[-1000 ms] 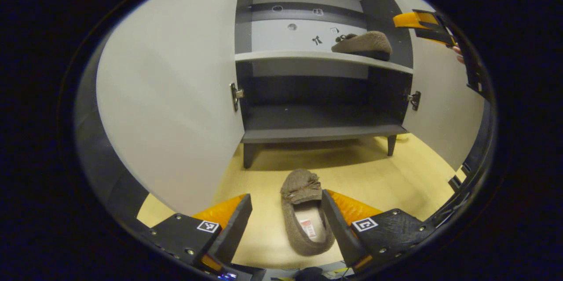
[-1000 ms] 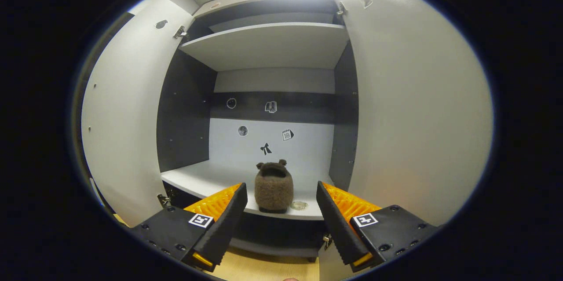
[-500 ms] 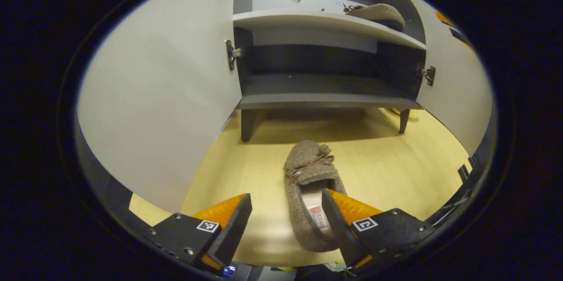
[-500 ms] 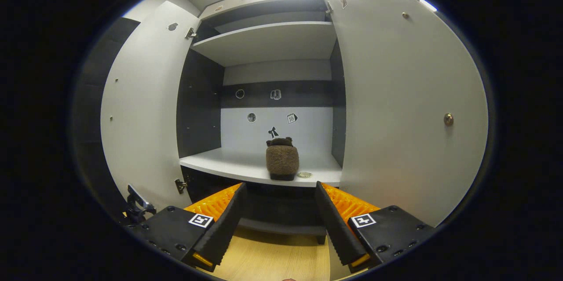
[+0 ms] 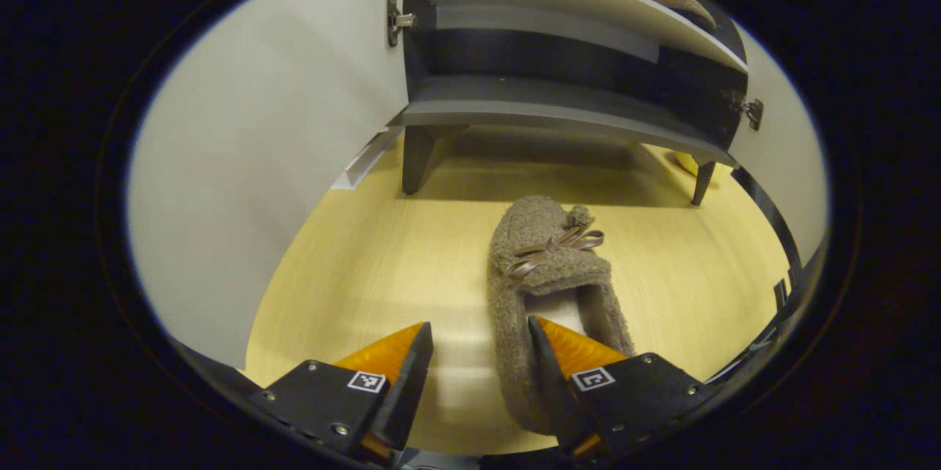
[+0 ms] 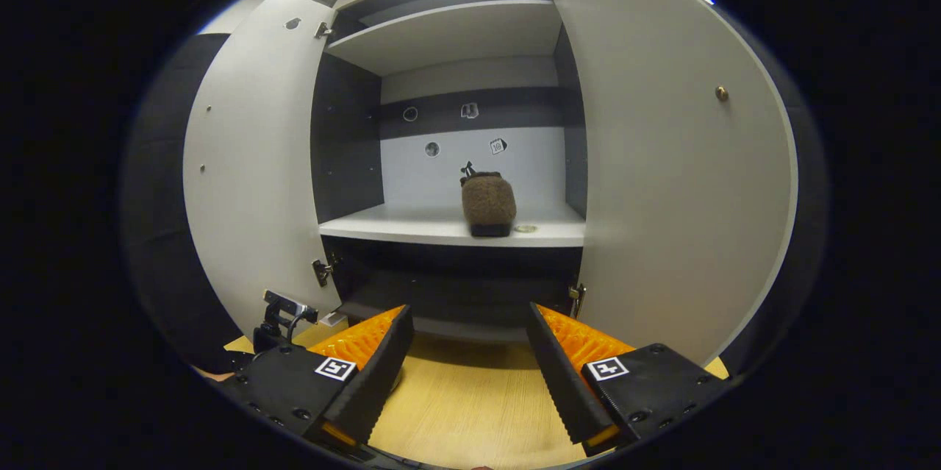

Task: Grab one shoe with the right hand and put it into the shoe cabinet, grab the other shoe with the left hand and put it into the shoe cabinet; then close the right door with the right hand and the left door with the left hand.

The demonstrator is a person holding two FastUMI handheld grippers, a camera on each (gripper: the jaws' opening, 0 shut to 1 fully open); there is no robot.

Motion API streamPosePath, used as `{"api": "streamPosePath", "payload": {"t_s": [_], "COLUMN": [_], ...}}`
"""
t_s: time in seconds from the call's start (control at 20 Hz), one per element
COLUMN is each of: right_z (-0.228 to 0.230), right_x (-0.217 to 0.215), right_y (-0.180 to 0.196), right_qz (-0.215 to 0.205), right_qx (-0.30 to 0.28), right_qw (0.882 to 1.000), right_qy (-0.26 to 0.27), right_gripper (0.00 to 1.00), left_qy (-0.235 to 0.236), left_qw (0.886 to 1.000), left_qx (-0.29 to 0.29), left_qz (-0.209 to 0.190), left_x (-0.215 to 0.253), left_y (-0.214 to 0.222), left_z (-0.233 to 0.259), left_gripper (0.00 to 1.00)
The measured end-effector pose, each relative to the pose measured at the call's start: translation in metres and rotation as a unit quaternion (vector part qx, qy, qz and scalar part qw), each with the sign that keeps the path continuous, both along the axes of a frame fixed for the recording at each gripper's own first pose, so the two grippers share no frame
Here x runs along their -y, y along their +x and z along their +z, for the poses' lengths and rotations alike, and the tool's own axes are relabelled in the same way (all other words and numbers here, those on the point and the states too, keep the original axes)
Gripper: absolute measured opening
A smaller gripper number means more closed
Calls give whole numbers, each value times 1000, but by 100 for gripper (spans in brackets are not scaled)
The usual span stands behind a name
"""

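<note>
Yellow wood floor [image 5: 367, 264] down low, with the shoe cabinet [image 5: 559, 106] standing on thin legs at the back and both white doors swung wide.

Left gripper [image 5: 476, 360] dropped much lower than a second ago and closer to the fuzzy brown shoe on the floor [image 5: 548, 264]. Fingers a bit closer together than before, but open, nothing held yet. Right-side finger [image 5: 555, 352] poking into the shoe's hole; left-side finger out on the bare floor just beside the shoe. Near side wall of the shoe sitting between the two fingers. Looks ready for a squeeze on that wall, then a lift up to a shelf.

Right gripper [image 6: 464, 360] pulled well back from the cabinet since a second ago. Wide open and empty, hanging over the floor. First shoe [image 6: 488, 203] sitting alone on the white middle shelf [image 6: 412, 223], toe pointing inward, well apart from the fingers. So half the shoe job done. Right door [image 6: 676, 183] and left door [image 6: 250, 176] not shut yet.
</note>
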State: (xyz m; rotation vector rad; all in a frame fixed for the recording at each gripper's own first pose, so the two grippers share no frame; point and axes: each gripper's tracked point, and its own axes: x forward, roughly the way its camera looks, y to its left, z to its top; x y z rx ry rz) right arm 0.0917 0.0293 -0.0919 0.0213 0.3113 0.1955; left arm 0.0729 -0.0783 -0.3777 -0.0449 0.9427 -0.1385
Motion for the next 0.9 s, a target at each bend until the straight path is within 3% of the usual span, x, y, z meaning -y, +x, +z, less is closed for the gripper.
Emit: {"api": "streamPosePath", "payload": {"t_s": [0.05,0.1,0.2,0.25,0.3,0.4,0.6,0.9], "right_z": [-1,-3,-5,-5,-6,-9,-11,-12], "right_x": [-1,-2,-6,-8,-10,-16,-23,-20], "right_y": [0,0,1,0,1,-1,-4,-8], "right_qz": [0,2,7,9,11,21,33,36], "right_qx": [-3,-6,-11,-12,-13,-20,-26,-26], "right_qw": [1000,1000,1000,1000,1000,999,999,999], "right_qy": [1,3,8,9,11,19,23,20], "right_gripper": [98,98,98,98,98,98,96,96], "left_qy": [-6,-30,-37,-32,-33,-21,-25,-69], "left_qw": [1000,999,999,999,999,1000,1000,995], "left_qx": [-4,-14,-27,-24,-22,-22,12,65], "left_qz": [-5,-13,-9,-11,-16,-7,8,28], "left_x": [3,14,23,21,23,21,15,21], "left_y": [0,-5,-10,-9,-6,-7,6,30], "left_z": [-2,-5,-7,-7,-8,-4,10,49], "left_gripper": [67,76,43,22,28,3,2,1]}}
